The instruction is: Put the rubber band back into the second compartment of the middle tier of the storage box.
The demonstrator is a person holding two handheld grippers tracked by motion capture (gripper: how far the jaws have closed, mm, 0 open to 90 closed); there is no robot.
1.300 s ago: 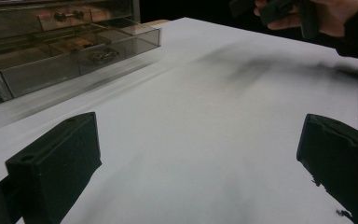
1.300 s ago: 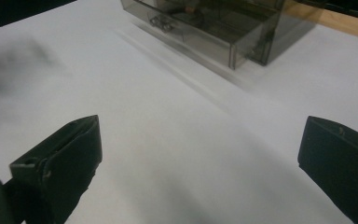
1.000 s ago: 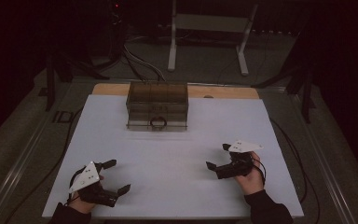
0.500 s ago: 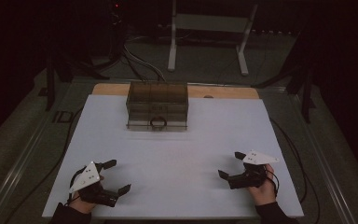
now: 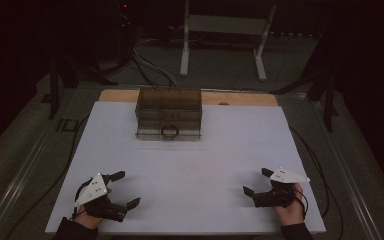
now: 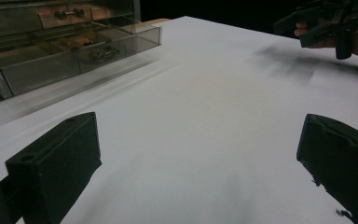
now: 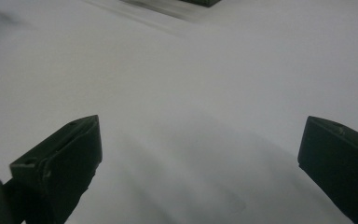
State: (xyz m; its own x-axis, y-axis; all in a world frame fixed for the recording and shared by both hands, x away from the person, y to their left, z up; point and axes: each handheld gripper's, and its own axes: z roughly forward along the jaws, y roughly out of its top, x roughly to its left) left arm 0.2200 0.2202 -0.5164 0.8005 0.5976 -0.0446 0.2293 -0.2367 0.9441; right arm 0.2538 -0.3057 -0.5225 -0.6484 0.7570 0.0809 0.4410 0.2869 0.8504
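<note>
So, both grippers parked low on my white table (image 5: 195,165), nothing in either one.

Biggest thing on it is the clear drawer box (image 5: 168,114) sitting at the far edge, ring pull facing me, well apart from both hands. My left gripper (image 5: 126,189) rests near the front left corner with jaws spread wide; my right gripper (image 5: 258,181) sits near the front right, jaws also wide apart, just bare tabletop between them.

Dim lab, white table (image 5: 190,165), floor cables (image 5: 150,70), metal stand (image 5: 222,25)
</note>
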